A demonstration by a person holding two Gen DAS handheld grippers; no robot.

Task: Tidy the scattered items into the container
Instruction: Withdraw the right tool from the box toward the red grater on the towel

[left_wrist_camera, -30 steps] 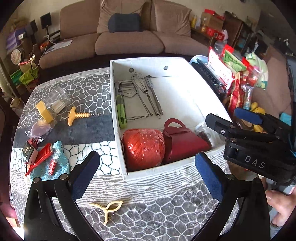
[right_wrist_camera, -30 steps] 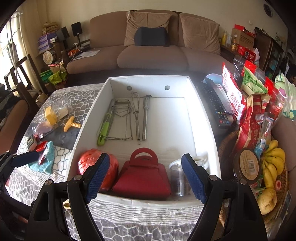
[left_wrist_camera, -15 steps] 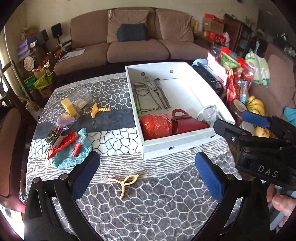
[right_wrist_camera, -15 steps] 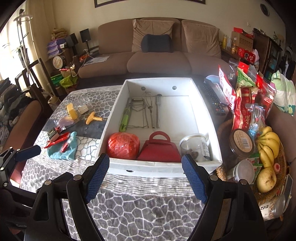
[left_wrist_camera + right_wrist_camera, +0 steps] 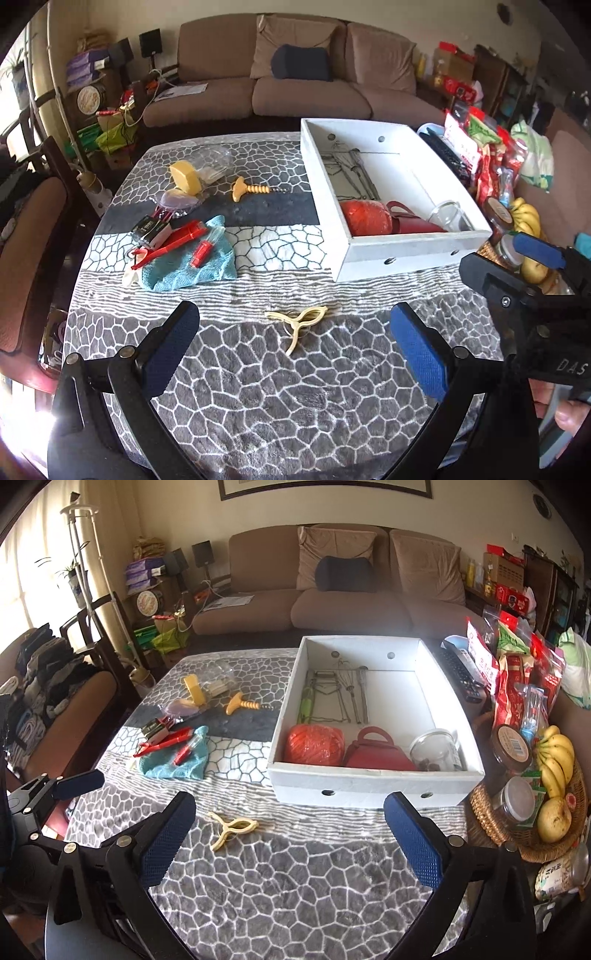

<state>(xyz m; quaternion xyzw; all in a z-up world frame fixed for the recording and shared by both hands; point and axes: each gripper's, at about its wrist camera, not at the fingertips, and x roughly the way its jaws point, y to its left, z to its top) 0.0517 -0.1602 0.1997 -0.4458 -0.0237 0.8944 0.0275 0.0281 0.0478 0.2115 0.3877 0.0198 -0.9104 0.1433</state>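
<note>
The white box (image 5: pixel 406 251) (image 5: pixel 369 790) holds an orange ball (image 5: pixel 314 744), a red bag (image 5: pixel 376 753), a glass jar (image 5: pixel 436 749) and metal utensils. A cream clip (image 5: pixel 297 321) (image 5: pixel 231 829) lies on the cloth-covered table in front of it. Left of the box lie a teal cloth (image 5: pixel 192 269) with red tools on it and a yellow corkscrew (image 5: pixel 249 189). My left gripper (image 5: pixel 293 332) hangs open above the clip. My right gripper (image 5: pixel 290 830) is opening its jaws, with nothing between them, near the table's front edge.
A wicker basket (image 5: pixel 546 812) with bananas and jars stands right of the box, behind it snack bags (image 5: pixel 513 679) and a remote (image 5: pixel 456 668). A chair (image 5: pixel 29 258) stands at the table's left edge. A sofa lies beyond.
Both grippers have drawn back from the box toward the table's front, so the clip and more tablecloth show. The right gripper's jaws stand wider than before.
</note>
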